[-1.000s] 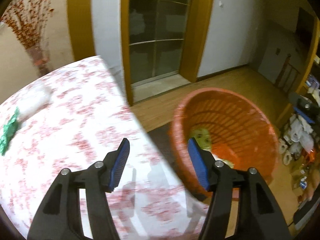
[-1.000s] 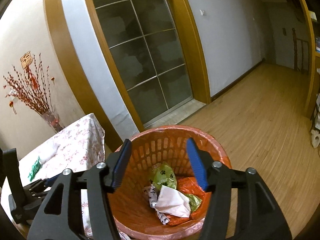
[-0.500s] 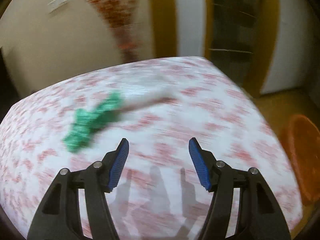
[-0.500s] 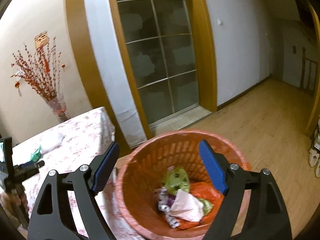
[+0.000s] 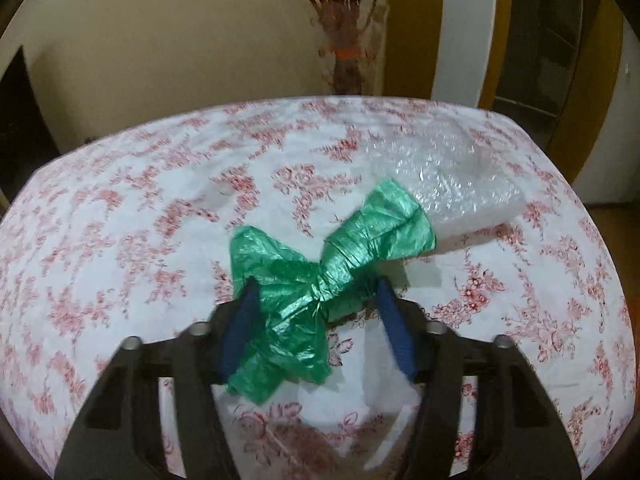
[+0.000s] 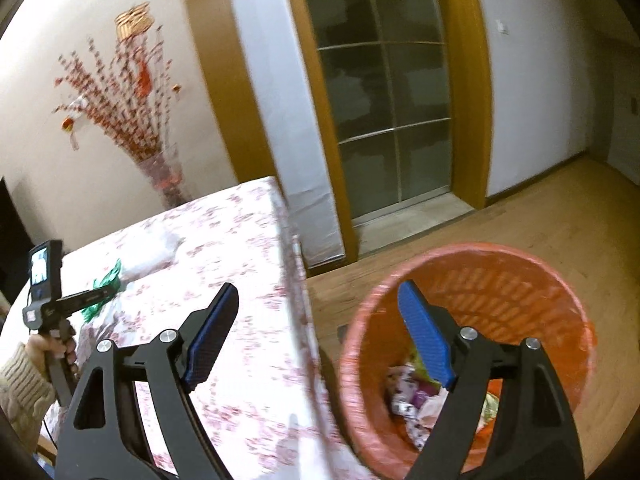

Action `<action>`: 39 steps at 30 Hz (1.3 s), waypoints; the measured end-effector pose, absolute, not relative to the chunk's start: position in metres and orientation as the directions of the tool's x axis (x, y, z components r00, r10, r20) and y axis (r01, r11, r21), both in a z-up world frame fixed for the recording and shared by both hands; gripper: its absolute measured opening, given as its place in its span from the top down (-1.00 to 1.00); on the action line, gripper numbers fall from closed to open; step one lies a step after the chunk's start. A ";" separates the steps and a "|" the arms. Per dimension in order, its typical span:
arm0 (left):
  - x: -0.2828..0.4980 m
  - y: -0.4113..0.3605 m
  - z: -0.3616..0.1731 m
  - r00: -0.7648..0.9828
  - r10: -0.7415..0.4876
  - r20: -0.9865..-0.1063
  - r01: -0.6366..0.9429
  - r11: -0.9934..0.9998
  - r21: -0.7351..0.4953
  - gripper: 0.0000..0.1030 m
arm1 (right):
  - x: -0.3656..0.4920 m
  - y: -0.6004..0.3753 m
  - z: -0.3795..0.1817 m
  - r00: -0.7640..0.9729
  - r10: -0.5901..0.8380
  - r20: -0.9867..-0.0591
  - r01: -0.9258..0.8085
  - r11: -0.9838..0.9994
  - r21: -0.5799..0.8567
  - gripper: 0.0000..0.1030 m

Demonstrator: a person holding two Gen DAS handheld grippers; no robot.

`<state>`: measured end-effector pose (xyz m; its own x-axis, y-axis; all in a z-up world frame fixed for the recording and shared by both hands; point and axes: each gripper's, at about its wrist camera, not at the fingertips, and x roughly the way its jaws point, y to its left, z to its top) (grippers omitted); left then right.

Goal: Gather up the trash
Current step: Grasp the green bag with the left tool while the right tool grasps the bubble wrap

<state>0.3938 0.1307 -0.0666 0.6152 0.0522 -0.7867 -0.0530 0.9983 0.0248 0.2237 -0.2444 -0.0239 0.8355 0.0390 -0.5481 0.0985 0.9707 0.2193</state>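
Observation:
A crumpled green plastic bag (image 5: 320,268) lies on the table with the floral cloth (image 5: 140,208). My left gripper (image 5: 316,300) is open, its blue pads on either side of the bag's near end. A sheet of bubble wrap (image 5: 448,176) lies just behind the bag. My right gripper (image 6: 320,320) is open and empty, held above the table's corner and the orange waste basket (image 6: 480,280). The basket holds several wrappers (image 6: 412,396). The right wrist view also shows the left gripper (image 6: 100,294) at the green bag (image 6: 106,280).
The basket stands on the wood floor (image 6: 540,208) right of the table's edge (image 6: 292,264). A vase of red branches (image 5: 344,40) stands against the wall behind the table. A glass door (image 6: 384,92) is beyond the basket.
My left gripper swung from the basket to the table and came down around the green bag. My right gripper drew back and to the left, opening wider.

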 end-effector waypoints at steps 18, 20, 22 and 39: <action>0.348 0.235 -0.039 0.686 0.121 -0.718 -0.190 0.982 -0.016 0.64 | 0.366 -0.059 -0.035 0.731 0.288 -0.619 -0.196 0.957 0.215 -0.53; 0.348 0.244 -0.037 0.690 0.143 -0.710 -0.213 0.977 -0.011 0.64 | 0.388 -0.041 -0.041 0.724 0.275 -0.632 -0.187 0.961 0.203 -0.53; 0.350 0.254 -0.036 0.692 0.148 -0.706 -0.230 0.973 -0.021 0.64 | 0.407 -0.029 -0.049 0.720 0.251 -0.647 -0.176 0.968 0.180 -0.53; 0.339 0.235 -0.036 0.693 0.081 -0.716 -0.194 0.978 -0.077 0.64 | 0.393 -0.047 -0.058 0.679 0.196 -0.708 -0.168 0.980 0.110 0.79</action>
<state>0.3388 0.2351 -0.0363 0.6930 0.0808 -0.7164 -0.1940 0.9779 -0.0774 0.3933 -0.0469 -0.0580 0.6788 0.1956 -0.7078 -0.1677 0.9797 0.1099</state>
